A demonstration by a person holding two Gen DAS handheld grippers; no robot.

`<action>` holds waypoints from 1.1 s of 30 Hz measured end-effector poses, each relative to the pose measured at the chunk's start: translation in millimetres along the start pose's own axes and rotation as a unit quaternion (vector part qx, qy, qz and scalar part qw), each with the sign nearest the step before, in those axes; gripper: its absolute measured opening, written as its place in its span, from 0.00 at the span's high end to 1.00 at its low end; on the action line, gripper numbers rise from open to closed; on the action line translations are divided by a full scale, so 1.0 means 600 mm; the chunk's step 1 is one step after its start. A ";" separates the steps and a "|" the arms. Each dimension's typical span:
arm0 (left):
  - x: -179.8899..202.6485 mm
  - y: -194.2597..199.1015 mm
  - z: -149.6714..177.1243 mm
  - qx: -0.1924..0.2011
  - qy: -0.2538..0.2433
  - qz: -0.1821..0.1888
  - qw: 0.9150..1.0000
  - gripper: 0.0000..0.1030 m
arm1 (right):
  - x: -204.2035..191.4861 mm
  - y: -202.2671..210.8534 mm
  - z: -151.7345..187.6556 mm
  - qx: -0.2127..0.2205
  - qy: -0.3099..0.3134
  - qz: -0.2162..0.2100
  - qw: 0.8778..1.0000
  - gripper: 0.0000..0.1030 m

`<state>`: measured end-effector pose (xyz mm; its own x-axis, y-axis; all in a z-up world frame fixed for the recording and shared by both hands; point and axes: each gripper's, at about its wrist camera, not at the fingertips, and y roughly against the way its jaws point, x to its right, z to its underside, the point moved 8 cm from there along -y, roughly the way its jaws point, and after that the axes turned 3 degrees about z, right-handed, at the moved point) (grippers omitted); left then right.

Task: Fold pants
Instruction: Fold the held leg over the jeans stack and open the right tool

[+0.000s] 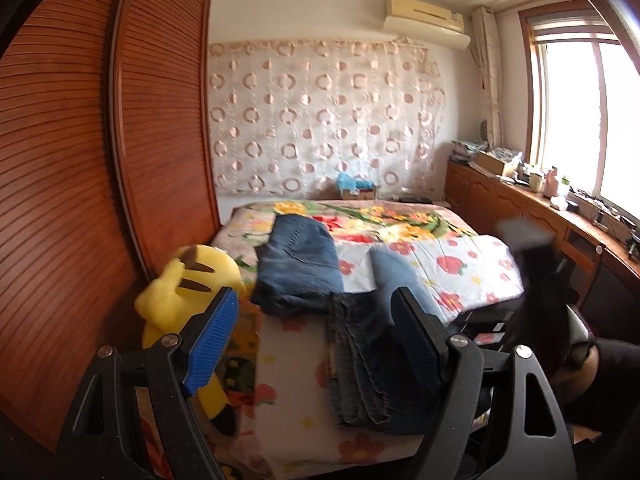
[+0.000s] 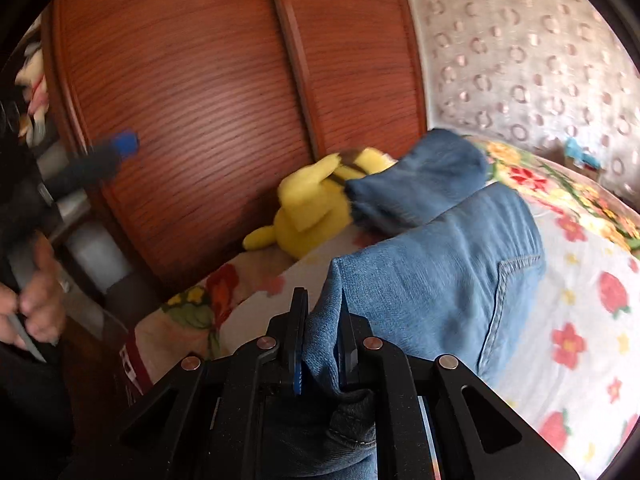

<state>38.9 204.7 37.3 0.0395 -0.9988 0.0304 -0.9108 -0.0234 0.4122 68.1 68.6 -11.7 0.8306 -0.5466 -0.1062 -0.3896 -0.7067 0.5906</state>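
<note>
A pair of blue jeans (image 1: 296, 264) lies on the floral bedspread (image 1: 460, 264), partly bunched, with darker denim (image 1: 368, 364) hanging over the bed's near edge. My left gripper (image 1: 316, 312) is open and empty, raised in front of the bed. In the right wrist view my right gripper (image 2: 324, 320) is shut on a fold of the jeans (image 2: 432, 280) and holds it up above the bed. The left gripper (image 2: 120, 146) shows blurred at the far left there.
A yellow plush toy (image 1: 188, 280) sits at the bed's left edge against the wooden wardrobe doors (image 1: 80, 160); it also shows in the right wrist view (image 2: 312, 204). A cluttered wooden counter (image 1: 540, 196) runs under the window at right. A box (image 1: 356, 190) stands beyond the bed.
</note>
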 end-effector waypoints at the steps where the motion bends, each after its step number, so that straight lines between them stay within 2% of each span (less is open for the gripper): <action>1: -0.004 0.004 -0.003 0.004 0.002 -0.003 1.000 0.23 | -0.007 -0.016 0.003 -0.009 0.000 -0.008 1.000 0.89; 5: -0.019 0.012 -0.006 0.015 0.010 -0.008 1.000 0.23 | -0.018 -0.085 0.025 -0.045 -0.007 -0.024 0.999 0.89; 8: -0.020 0.008 -0.002 0.012 0.011 -0.007 1.000 0.23 | -0.016 -0.110 0.028 -0.054 -0.010 -0.030 0.998 0.87; 12: -0.012 -0.009 0.009 0.002 0.013 0.000 1.000 0.23 | -0.012 -0.099 0.009 -0.049 -0.005 -0.032 0.998 0.72; 13: -0.010 -0.015 0.013 -0.001 0.013 0.002 1.000 0.23 | -0.007 -0.089 0.003 -0.044 -0.002 -0.023 0.999 0.61; 14: -0.007 -0.019 0.018 -0.005 0.014 0.005 1.000 0.23 | -0.002 -0.073 0.003 -0.038 -0.001 -0.014 0.999 0.56; 18: 0.008 -0.043 0.032 -0.019 0.015 0.019 1.000 0.23 | 0.043 -0.010 -0.016 -0.005 -0.013 0.010 1.000 0.47; 21: 0.023 -0.068 0.047 -0.038 0.019 0.035 0.998 0.23 | 0.092 0.008 -0.015 0.004 -0.025 0.048 0.998 0.46; 24: 0.044 -0.096 0.062 -0.058 0.019 0.051 0.997 0.23 | 0.113 0.025 -0.015 0.011 -0.041 0.044 0.998 0.46; 27: 0.059 -0.123 0.083 -0.081 0.011 0.059 0.995 0.23 | 0.128 0.034 -0.018 0.022 -0.039 0.069 0.997 0.44; 33: 0.060 -0.167 0.148 -0.135 0.024 0.065 0.988 0.23 | 0.174 -0.019 -0.006 -0.012 -0.047 0.100 0.994 0.41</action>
<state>94.8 167.0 -83.6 -0.0458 -0.9892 0.1394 -0.7662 0.1243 0.6304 160.7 21.5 -26.6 0.6962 -0.7155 -0.0583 -0.5326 -0.5693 0.6263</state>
